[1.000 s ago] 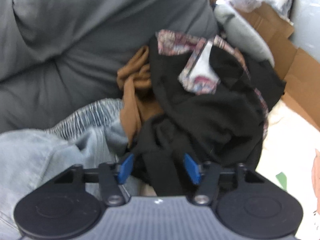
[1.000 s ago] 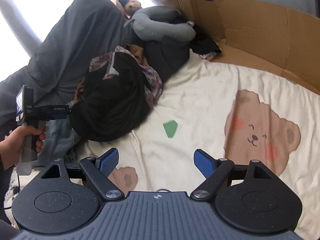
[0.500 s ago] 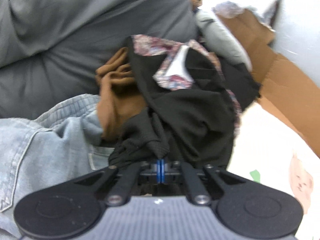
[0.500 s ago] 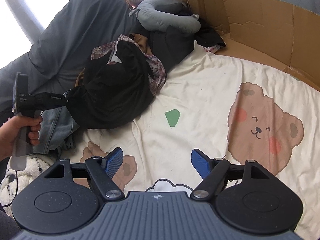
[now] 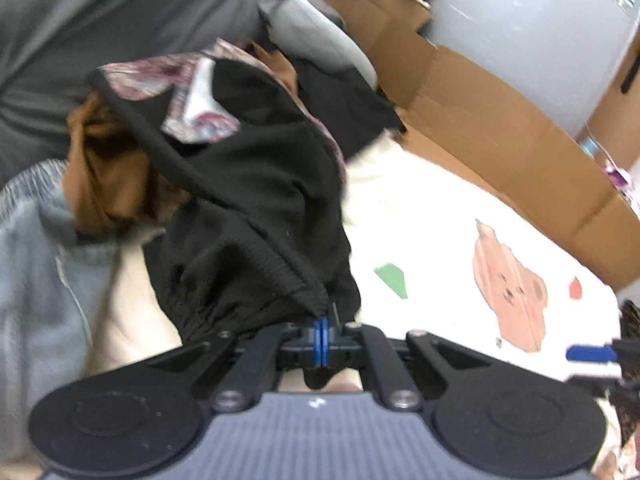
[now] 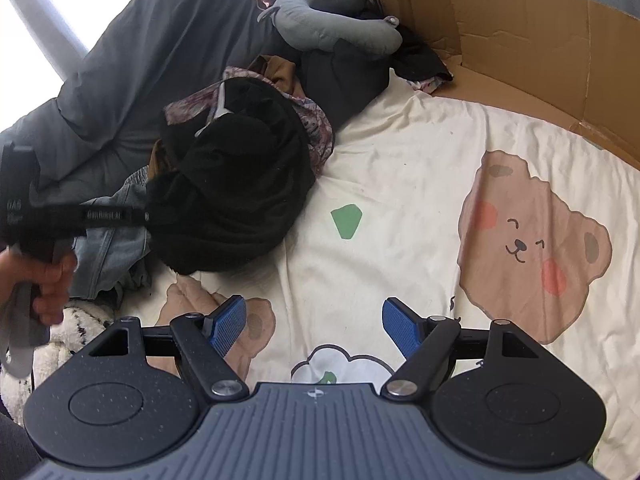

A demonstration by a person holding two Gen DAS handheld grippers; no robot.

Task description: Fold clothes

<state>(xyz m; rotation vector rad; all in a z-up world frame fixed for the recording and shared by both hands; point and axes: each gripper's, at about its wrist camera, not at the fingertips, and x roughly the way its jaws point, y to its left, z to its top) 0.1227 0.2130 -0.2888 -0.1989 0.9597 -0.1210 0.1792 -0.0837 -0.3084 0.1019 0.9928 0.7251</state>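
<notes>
Cream bedsheet [image 6: 400, 168] w/ bear prints, cardboard [image 6: 520, 28] along the far edge, clothes pile at left. My left gripper [image 5: 322, 340] is clamped on the ribbed hem of the black garment [image 5: 256, 184], which sits atop the pile beside the jeans [image 6: 108, 240]. Right gripper [image 6: 312, 326] hangs w/ jaws apart, nothing between them, over bare sheet. Step: pulling one piece out. Next, I reckon: drag it clear onto the sheet, right grabs another edge to spread it.

Blown-out window glare, left-wrist motion blur, fisheye warp
</notes>
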